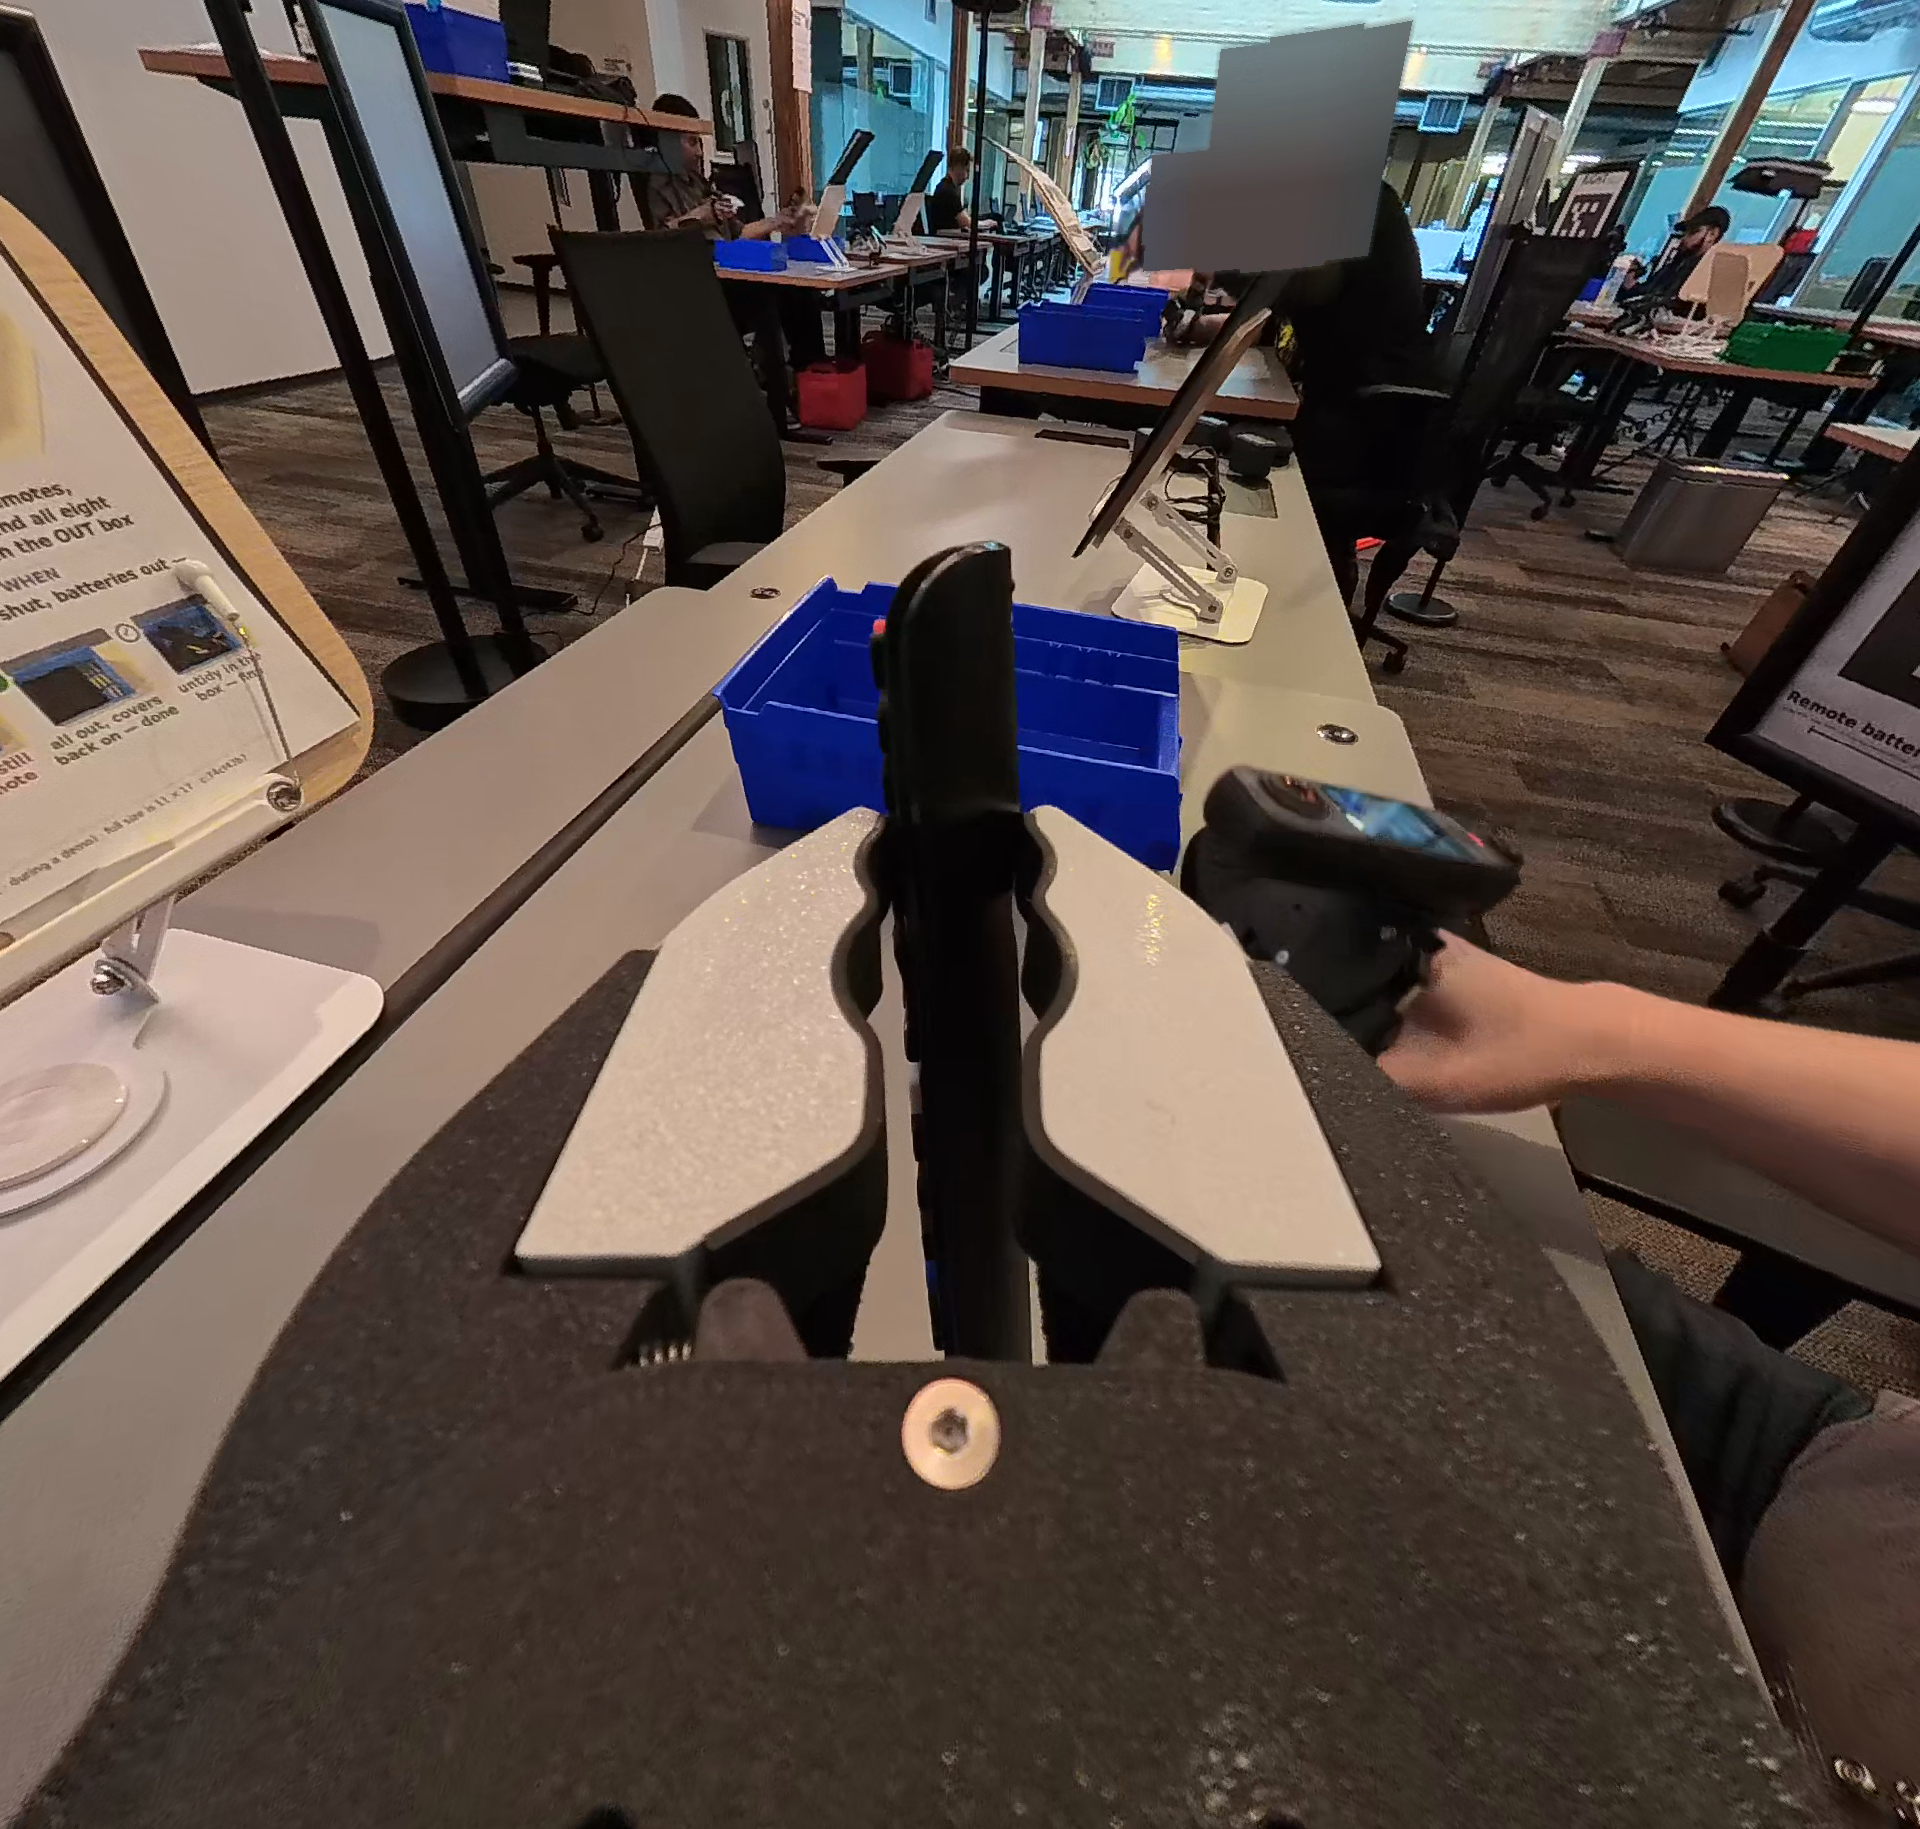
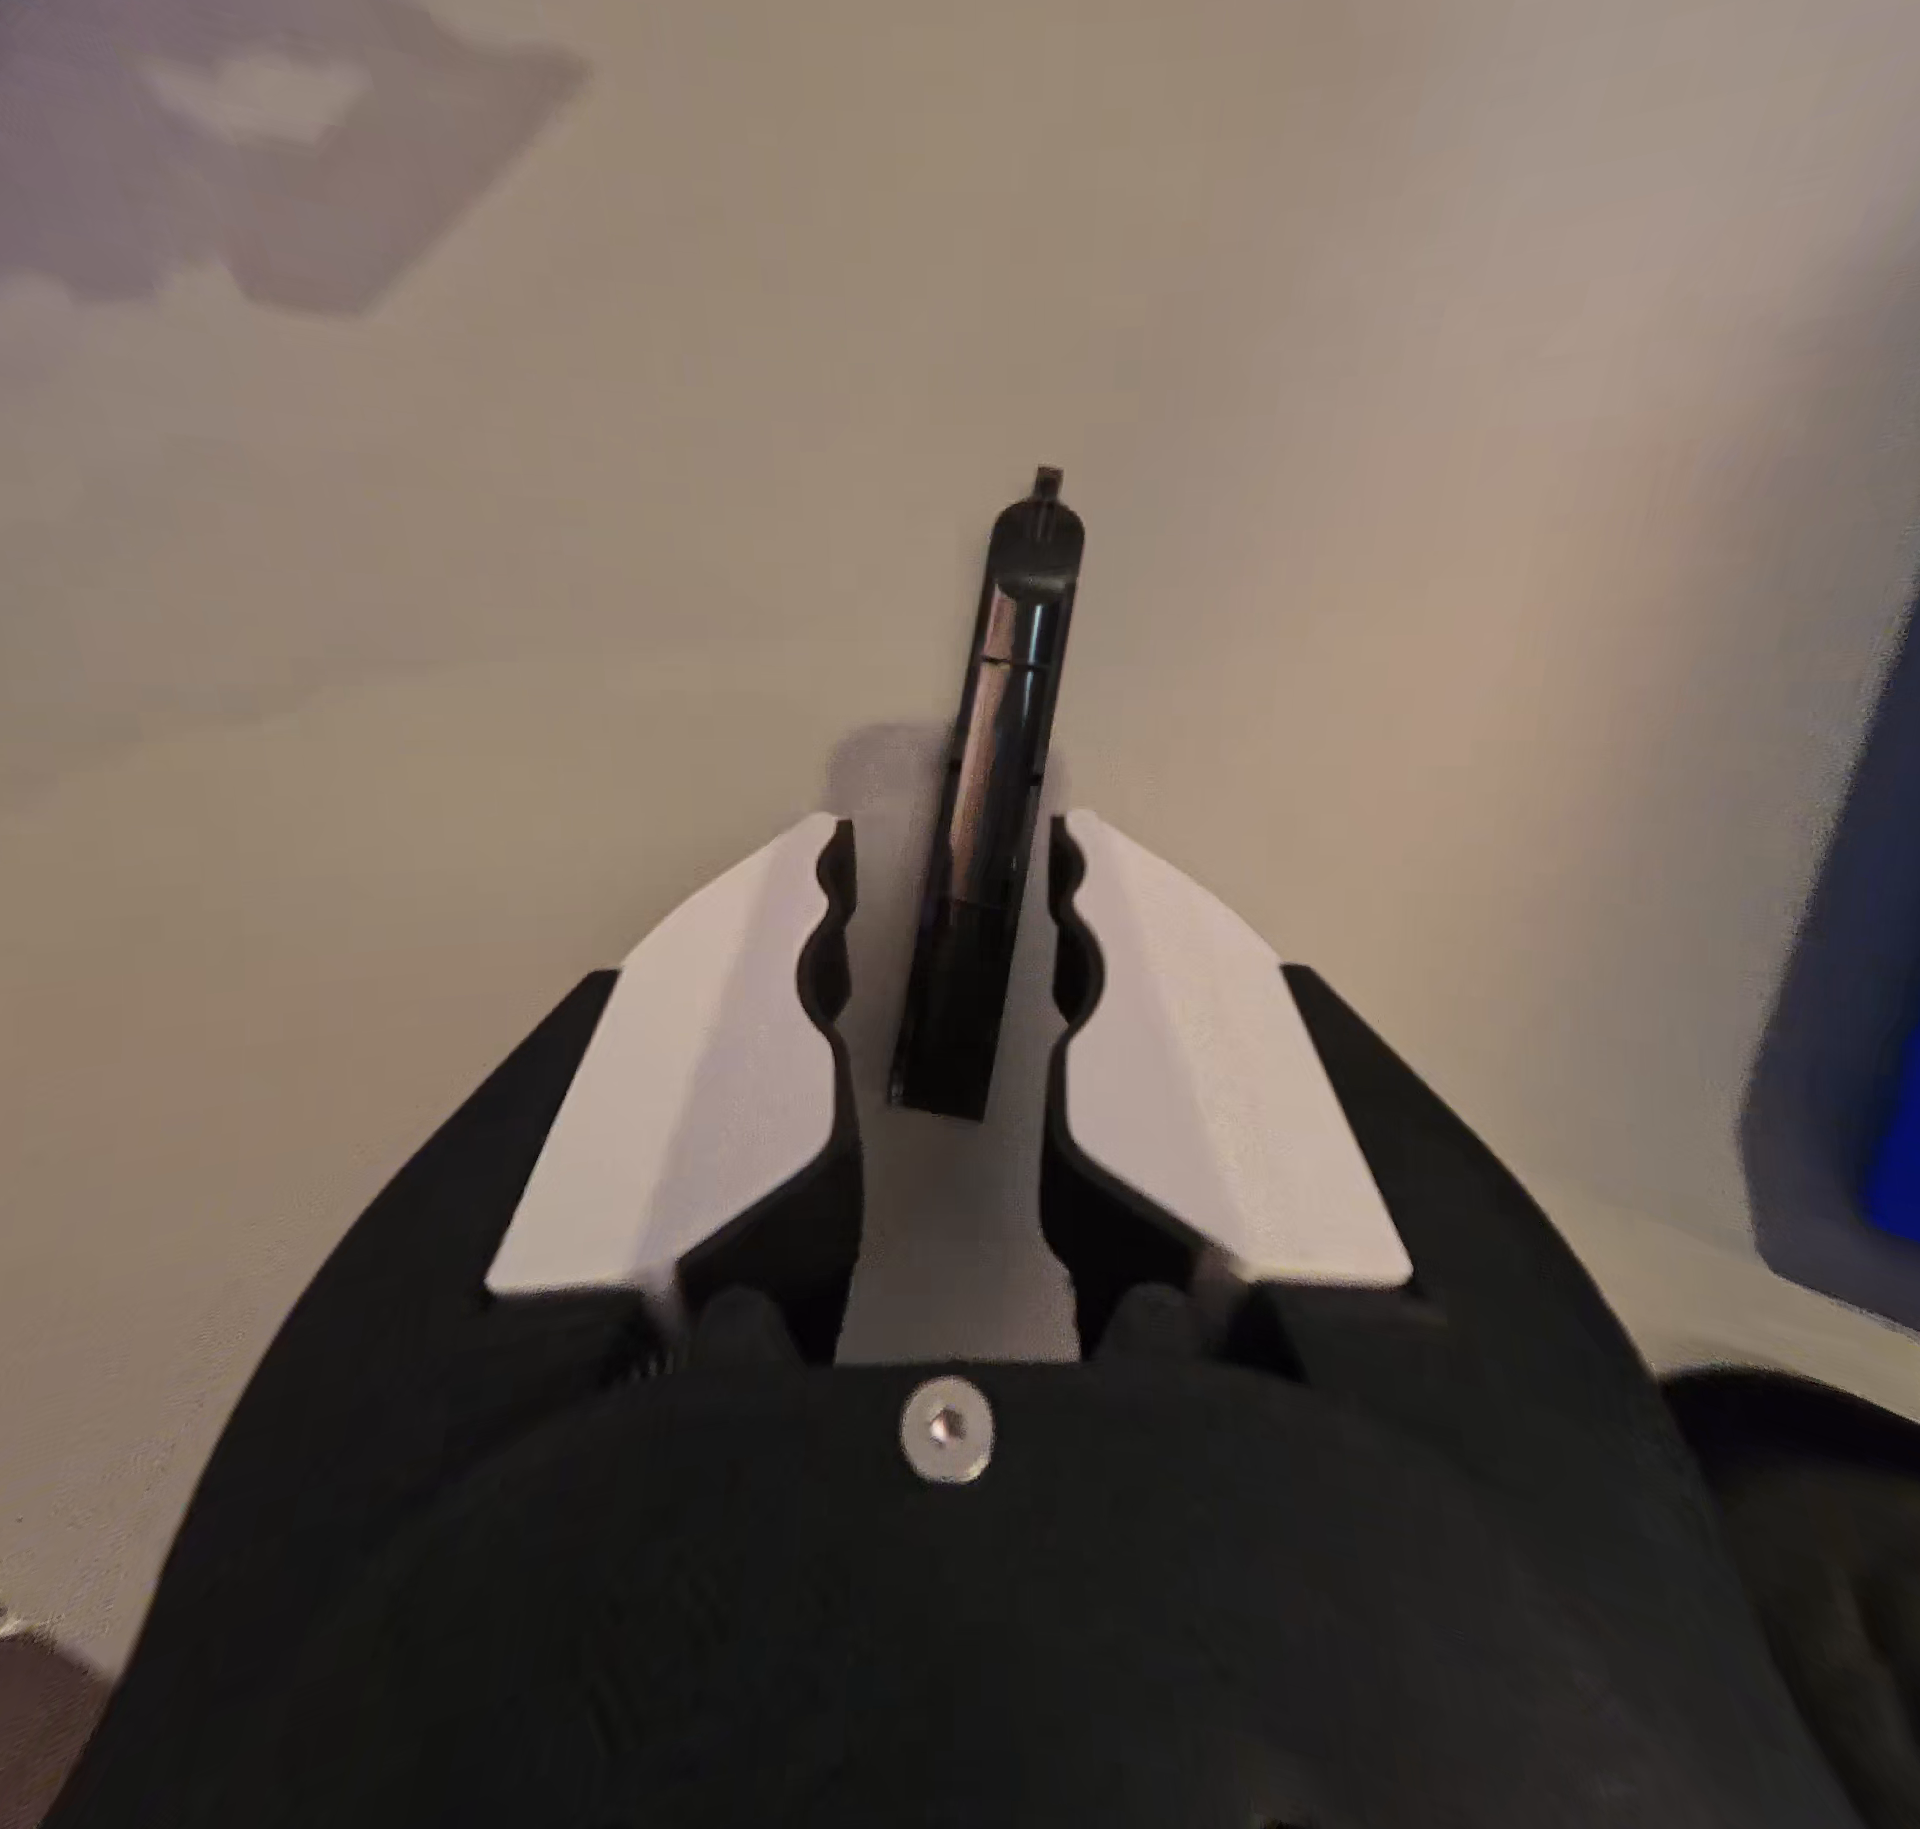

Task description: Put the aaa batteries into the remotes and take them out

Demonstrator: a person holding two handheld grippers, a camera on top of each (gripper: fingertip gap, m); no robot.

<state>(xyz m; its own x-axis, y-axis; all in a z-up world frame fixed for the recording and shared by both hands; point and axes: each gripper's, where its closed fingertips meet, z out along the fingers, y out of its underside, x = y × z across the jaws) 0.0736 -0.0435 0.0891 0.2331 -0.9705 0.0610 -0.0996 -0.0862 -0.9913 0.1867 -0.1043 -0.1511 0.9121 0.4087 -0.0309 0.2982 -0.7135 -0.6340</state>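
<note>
In the left wrist view my left gripper (image 1: 951, 829) is shut on a black remote (image 1: 951, 699). It holds the remote on edge above the grey table (image 1: 520, 844), with the far end sticking out toward a blue bin (image 1: 1101, 740). In the right wrist view my right gripper (image 2: 956, 829) points down at the table (image 2: 520, 532). Its jaws stand open on either side of a narrow glossy black piece (image 2: 1013, 688), with a gap on both sides. No batteries show in either view.
A hand (image 1: 1507, 1041) holds the right gripper's body (image 1: 1330, 906) just right of the bin. An instruction sheet on a white stand (image 1: 125, 657) is at the left. A tilted tablet on a stand (image 1: 1174, 491) is behind the bin. The blue bin's side (image 2: 1849, 948) shows at the right edge.
</note>
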